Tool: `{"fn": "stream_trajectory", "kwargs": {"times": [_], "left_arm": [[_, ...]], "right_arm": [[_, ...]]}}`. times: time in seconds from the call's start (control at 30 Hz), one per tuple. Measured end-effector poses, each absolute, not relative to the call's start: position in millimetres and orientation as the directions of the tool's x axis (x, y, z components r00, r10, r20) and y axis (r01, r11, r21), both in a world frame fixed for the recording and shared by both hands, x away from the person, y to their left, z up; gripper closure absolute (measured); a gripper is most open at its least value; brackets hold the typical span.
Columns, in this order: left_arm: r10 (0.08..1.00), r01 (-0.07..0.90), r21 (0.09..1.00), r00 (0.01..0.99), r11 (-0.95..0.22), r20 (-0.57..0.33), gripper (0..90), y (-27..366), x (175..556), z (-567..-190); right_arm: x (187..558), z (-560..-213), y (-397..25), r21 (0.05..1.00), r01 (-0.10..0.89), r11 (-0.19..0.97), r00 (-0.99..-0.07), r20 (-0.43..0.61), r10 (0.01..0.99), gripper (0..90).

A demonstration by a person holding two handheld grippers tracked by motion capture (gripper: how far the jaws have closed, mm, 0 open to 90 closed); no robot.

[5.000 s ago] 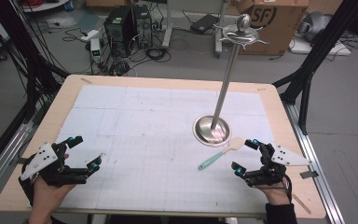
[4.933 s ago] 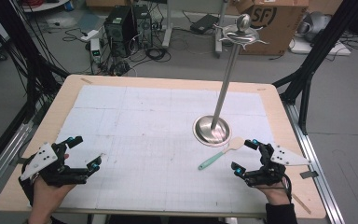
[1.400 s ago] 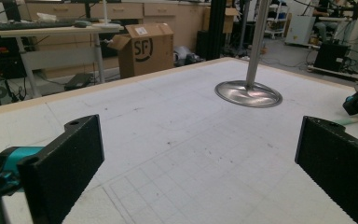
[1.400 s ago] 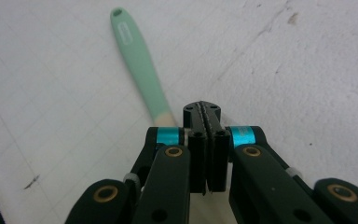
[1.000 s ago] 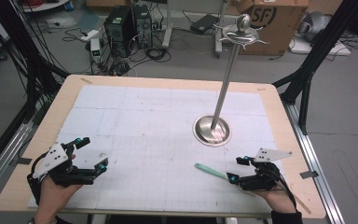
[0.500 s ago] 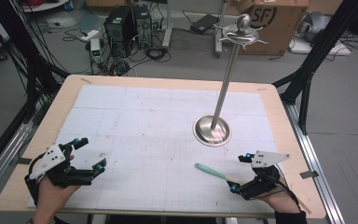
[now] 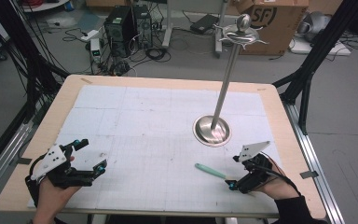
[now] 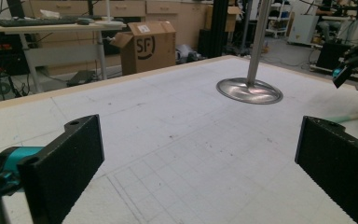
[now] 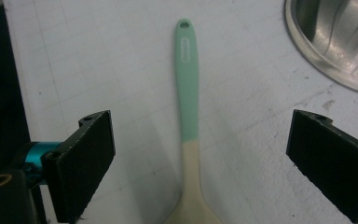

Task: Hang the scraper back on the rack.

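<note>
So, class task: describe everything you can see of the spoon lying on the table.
The spoon lies flat on the white gridded mat, near the metal stand's round base but apart from it. Its handle is mint green with a hanging hole at the tip; the lower part is cream, widening toward the bowl. It sits between the right tool's open jaws, untouched.

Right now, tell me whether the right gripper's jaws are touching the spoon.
Apart. The right gripper view shows the right gripper with its jaws wide open, bare white mat on both sides between them and the spoon, which lies flat on the table.
</note>
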State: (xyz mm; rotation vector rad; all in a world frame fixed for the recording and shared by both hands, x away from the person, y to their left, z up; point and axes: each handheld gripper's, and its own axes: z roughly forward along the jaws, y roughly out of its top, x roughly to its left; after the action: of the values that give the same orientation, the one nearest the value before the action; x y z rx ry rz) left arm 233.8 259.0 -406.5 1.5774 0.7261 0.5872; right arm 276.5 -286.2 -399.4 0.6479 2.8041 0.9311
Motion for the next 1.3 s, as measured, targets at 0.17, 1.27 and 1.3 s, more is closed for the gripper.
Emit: {"fn": "stream_trajectory", "kwargs": {"times": [0.17,1.27,1.3], "left_arm": [[0.739,0.122,0.991,0.673,-0.062,-0.037,1.7,259.5,234.0,-406.6],[0.74,0.132,0.989,0.671,-0.064,-0.042,1.7,258.0,235.9,-408.2],[0.739,0.132,0.989,0.673,-0.064,-0.042,1.7,258.2,235.7,-408.2]], "right_arm": [[281.5,-396.1,-275.6,0.496,0.36,0.79,-0.916,0.028,0.4,20.0],[292.6,-406.1,-239.2,0.112,0.39,0.914,-0.921,0.017,0.39,75.5],[295.0,-405.5,-239.8,0.102,0.408,0.907,-0.913,0.04,0.406,78.8]]}}
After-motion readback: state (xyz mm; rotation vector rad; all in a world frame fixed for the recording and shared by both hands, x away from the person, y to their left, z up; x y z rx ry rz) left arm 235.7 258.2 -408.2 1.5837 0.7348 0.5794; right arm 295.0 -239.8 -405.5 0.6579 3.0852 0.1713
